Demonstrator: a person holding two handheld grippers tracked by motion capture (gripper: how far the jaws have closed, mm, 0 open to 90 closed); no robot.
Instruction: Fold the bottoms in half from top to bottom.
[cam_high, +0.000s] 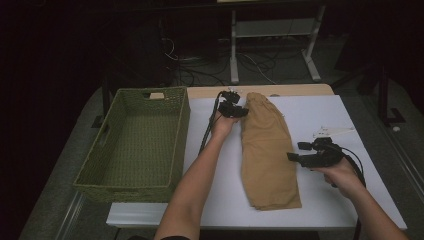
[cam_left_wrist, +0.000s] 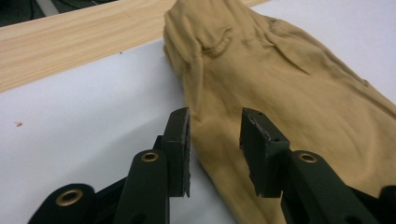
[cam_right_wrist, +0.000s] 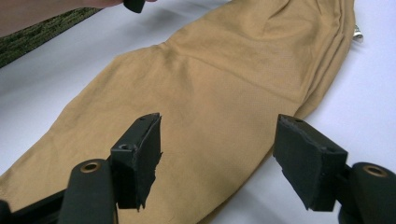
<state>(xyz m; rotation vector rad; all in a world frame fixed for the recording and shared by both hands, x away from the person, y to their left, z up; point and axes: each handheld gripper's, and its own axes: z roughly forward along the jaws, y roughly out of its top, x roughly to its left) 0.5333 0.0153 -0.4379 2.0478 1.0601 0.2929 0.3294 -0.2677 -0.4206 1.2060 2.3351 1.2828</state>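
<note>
The folded tan trousers (cam_high: 267, 150) lie lengthwise away from the person on the white worktop (cam_high: 320, 200), with the left tool (cam_high: 235, 111) spread at their far-end edge and the right tool (cam_high: 304, 152) spread beside their middle.

Left forearm reaching up from bottom centre of the high view, left gripper (cam_high: 234, 109) at upper centre with jaws parted and pads gripping nothing; right hand (cam_high: 340, 172) at right, right gripper (cam_high: 300, 151) pointing left, jaws wide apart.
</note>
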